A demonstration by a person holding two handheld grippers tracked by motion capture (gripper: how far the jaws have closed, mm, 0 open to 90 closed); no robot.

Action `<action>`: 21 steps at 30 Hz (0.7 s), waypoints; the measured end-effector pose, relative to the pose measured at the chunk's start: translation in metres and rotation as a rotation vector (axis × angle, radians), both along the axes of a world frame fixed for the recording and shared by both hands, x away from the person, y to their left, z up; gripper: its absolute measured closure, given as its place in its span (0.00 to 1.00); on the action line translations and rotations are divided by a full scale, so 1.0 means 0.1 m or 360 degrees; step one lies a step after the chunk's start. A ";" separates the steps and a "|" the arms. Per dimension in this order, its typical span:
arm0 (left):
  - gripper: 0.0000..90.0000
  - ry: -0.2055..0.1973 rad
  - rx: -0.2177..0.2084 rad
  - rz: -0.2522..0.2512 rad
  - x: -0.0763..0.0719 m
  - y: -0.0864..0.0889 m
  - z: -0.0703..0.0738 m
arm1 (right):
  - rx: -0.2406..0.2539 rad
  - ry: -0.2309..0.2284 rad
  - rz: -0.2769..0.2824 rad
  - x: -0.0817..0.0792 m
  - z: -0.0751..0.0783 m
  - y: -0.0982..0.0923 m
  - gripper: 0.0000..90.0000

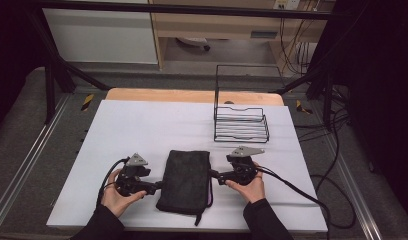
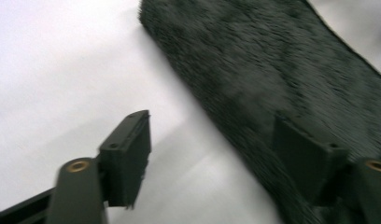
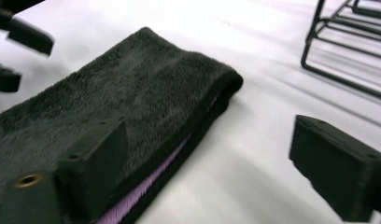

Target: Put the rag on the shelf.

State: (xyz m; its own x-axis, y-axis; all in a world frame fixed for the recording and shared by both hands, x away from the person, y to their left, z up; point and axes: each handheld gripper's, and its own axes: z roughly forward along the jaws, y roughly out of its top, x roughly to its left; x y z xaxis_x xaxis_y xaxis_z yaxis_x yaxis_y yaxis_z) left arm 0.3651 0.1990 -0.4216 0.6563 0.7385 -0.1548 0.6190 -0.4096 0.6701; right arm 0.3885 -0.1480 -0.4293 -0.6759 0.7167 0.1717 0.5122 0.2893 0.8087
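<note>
While the folded towel (image 1: 184, 181) lies flat near the tabletop's front edge, the left gripper (image 1: 154, 187) and right gripper (image 1: 215, 176) flank its long sides with jaws apart, gripping nothing. Releasing looks like the step in hand, though blur hampers judgement; draw both straight outward and level, so no pad drags the pile or disturbs the fold.

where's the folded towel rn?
High view: the folded dark towel lies flat near the front of the white table, between the left gripper and right gripper.
</note>
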 end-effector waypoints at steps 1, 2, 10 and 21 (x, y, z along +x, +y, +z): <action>0.22 0.0007 -0.0003 -0.0004 0.03 -0.01 0.00 | 0.0010 0.0015 -0.0004 -0.01 -0.01 -0.03 0.11; 0.19 0.0008 -0.0002 -0.0003 0.07 -0.03 0.01 | 0.0020 0.0028 -0.0007 -0.03 -0.02 -0.06 0.11; 0.15 -0.0052 0.0014 0.0086 0.40 -0.14 0.07 | 0.0022 0.0058 -0.0046 -0.09 -0.10 -0.20 0.08; 0.39 0.0012 -0.0042 0.0181 0.75 -0.25 -0.10 | 0.0044 0.0066 -0.0042 -0.12 -0.10 -0.18 0.09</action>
State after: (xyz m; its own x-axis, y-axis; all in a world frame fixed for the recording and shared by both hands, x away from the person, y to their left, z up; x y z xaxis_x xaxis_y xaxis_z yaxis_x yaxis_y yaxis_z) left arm 0.4404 0.1735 -0.4312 0.5671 0.8038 -0.1799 0.6655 -0.3184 0.6751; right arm 0.3766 -0.1663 -0.4397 -0.6485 0.7290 0.2190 0.5525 0.2529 0.7942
